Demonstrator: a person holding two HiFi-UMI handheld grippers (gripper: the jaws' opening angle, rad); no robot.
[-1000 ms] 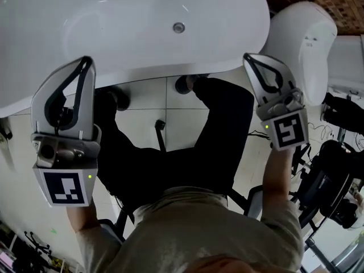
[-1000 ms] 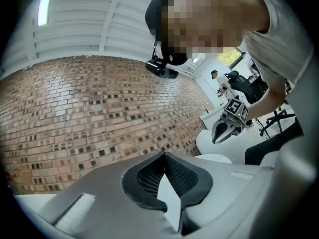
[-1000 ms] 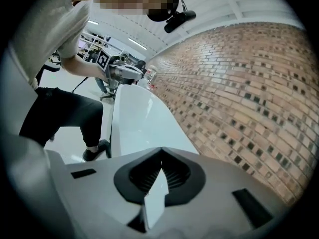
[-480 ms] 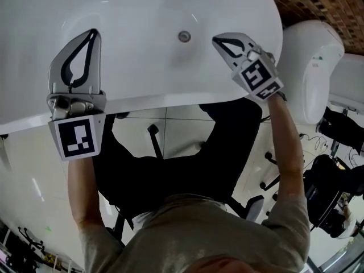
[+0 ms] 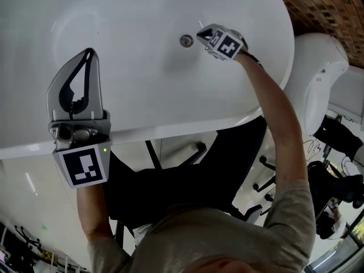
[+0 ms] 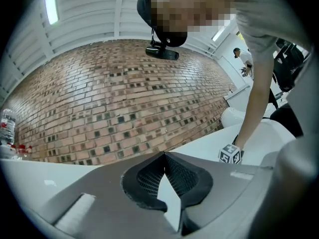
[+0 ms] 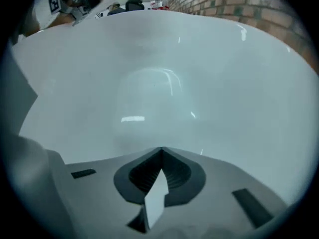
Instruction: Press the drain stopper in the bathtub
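Note:
The round metal drain stopper (image 5: 186, 40) sits in the floor of the white bathtub (image 5: 131, 67). My right gripper (image 5: 200, 37) reaches down into the tub, its tips just right of the stopper; contact is unclear. Its jaws are shut with nothing between them, and the right gripper view shows only the tub's white inside (image 7: 159, 83), the stopper hidden. My left gripper (image 5: 88, 54) is held over the tub's near rim at the left, jaws shut and empty. In the left gripper view its tips (image 6: 164, 154) point at the brick wall.
A white toilet (image 5: 318, 78) stands right of the tub. A brick wall (image 6: 124, 108) runs behind the tub. The tub's near rim (image 5: 170, 132) crosses below my arms. Black chair parts and equipment (image 5: 341, 181) stand on the tiled floor at the right.
My right gripper has moved forward and down into the tub, ending beside the drain stopper. The left gripper stayed at the near rim, dropping slightly in view.

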